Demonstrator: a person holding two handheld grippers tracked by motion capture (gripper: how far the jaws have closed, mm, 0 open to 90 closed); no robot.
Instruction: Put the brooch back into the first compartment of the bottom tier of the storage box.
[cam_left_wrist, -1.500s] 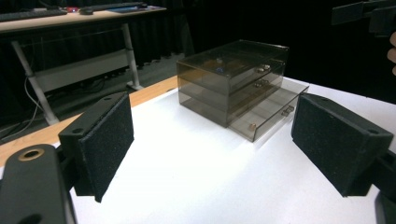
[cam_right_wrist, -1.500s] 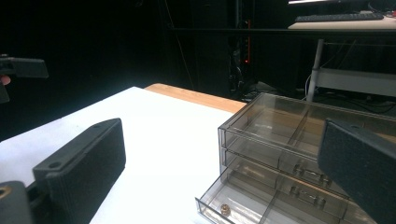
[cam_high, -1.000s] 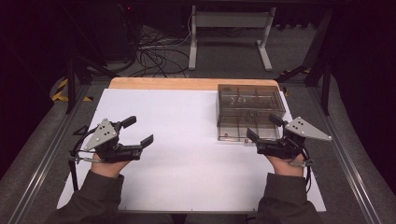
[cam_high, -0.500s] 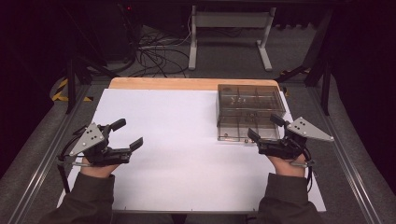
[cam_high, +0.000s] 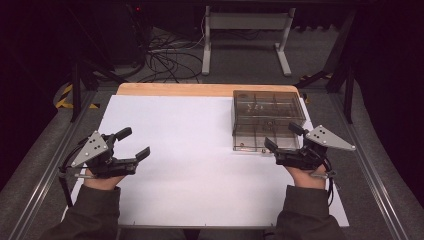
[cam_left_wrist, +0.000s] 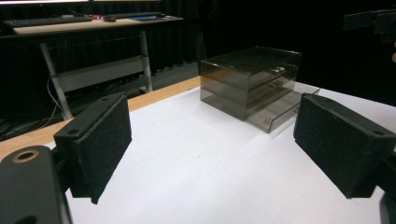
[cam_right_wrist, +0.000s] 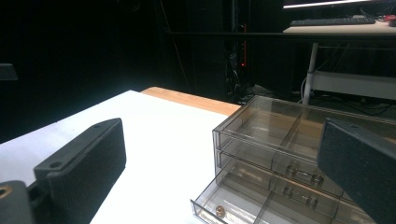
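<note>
A smoky clear drawer box (cam_high: 267, 112) stands at the back right of the white table top (cam_high: 190, 150). Its bottom drawer (cam_high: 252, 144) is pulled out a little, and a small brass piece (cam_right_wrist: 219, 211) lies in that drawer (cam_right_wrist: 243, 205). My right gripper (cam_high: 281, 136) sits open just in front of the drawer, with nothing between its jaws (cam_right_wrist: 224, 168). My left gripper (cam_high: 135, 142) rests open near the table's left edge, far from the box (cam_left_wrist: 250, 79), and also holds nothing (cam_left_wrist: 219, 140).
A wooden strip (cam_high: 200, 90) runs along the table's far edge. Metal rails (cam_high: 370, 175) flank both sides. Cables (cam_high: 165, 60) and a white desk frame (cam_high: 245, 30) lie on the floor beyond. White surface stretches between the two grippers.
My left gripper has drawn back to the left, toward the table's edge, still open. The right gripper has hardly moved.
</note>
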